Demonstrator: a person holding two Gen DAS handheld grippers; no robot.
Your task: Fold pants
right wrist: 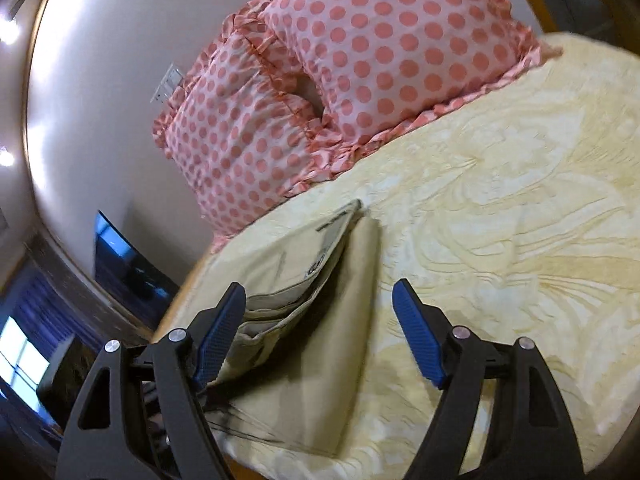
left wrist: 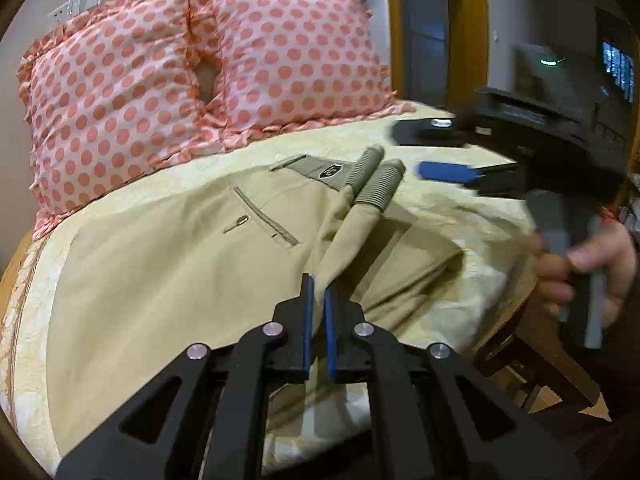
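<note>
left tool [left wrist: 318, 300] pinching pants [left wrist: 168, 272] leg, right tool [right wrist: 320, 320] spread above

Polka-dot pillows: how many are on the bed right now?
2. One pink polka-dot frilled pillow leans on the wall at the bed's head; the second sits beside it, nearer the doorway. Others may be hidden outside both views.

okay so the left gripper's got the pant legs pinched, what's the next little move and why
Probably carry the left gripper forward and lay the ribbed cuffs down by the waistband. It is shut on the pants, the cuffs already reach there, and the right gripper is open.
</note>
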